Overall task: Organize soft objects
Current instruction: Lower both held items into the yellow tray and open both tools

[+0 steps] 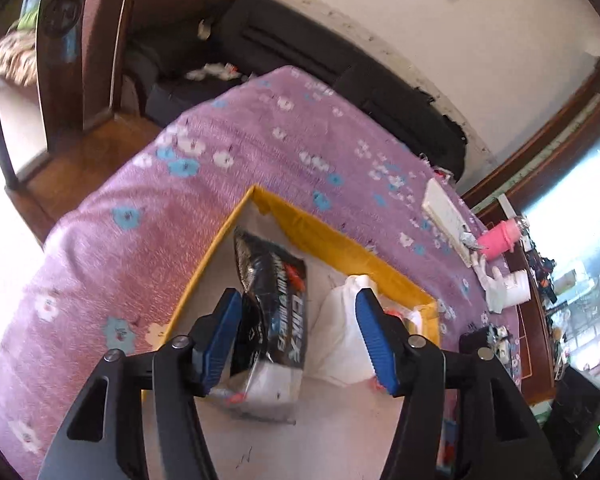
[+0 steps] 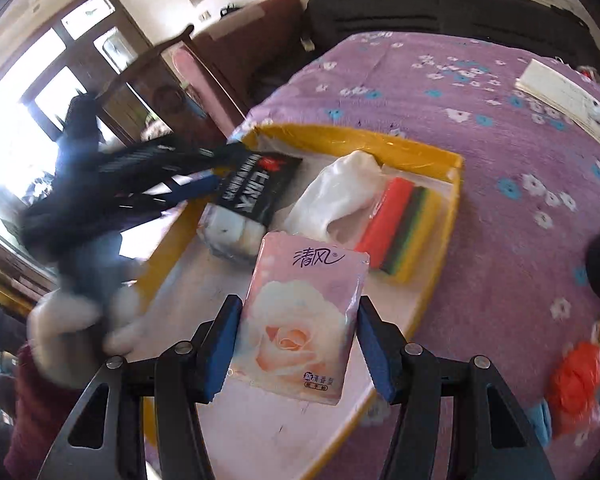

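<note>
tray: wipes, cloth, sponges in | right gripper clamps tissues, 6 o'clock, pending | left gripper jaws apart

Crowded at the far end of the yellow-walled box: black packet, white cloth bundle and striped sponges side by side. Near part of the floor bare, apparently. Left gripper slanting in over the left wall.

Your pink rose-printed tissue pack hangs upright over the yellow-walled tray, where the black packet, white cloth and striped sponges lie.
</note>
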Demonstrator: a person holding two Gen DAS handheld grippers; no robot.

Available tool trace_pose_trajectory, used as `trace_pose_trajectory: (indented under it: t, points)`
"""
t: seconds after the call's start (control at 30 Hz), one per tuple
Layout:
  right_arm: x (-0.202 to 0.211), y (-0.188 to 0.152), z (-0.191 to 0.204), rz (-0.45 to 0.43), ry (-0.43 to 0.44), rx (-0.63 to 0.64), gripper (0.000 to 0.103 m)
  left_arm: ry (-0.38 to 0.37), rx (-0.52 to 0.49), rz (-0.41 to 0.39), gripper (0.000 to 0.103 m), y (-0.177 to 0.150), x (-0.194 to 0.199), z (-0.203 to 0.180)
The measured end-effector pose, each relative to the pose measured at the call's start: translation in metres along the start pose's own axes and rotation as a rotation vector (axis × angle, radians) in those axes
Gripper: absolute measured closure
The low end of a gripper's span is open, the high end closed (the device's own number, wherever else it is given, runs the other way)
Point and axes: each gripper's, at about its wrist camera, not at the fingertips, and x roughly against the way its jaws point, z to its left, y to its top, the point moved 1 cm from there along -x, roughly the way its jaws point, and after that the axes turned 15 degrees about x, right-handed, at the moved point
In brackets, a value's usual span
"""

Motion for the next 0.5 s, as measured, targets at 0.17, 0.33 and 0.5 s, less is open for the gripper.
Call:
trace_pose_trajectory:
  t: [0.17, 0.33, 0.5]
  points:
    - [-0.024, 0.004, 0.004, 0.057, -0.113, 0.074, 0.04, -0.017, -0.088, -0.114, 0.031, -0.028, 0.061, -0.008]
    - [-0.021, 0.004, 0.014, 0.039, -0.225, 0.169, 0.023, -0.021, -0.1, -0.196, 0.028, -0.061, 0.112, -0.004]
    - [0.039, -0.012, 0.017, -0.125, -0.28, 0.176, 0.013, 0.003, -0.09, -0.288, 0.025, -0.099, 0.149, -0.004]
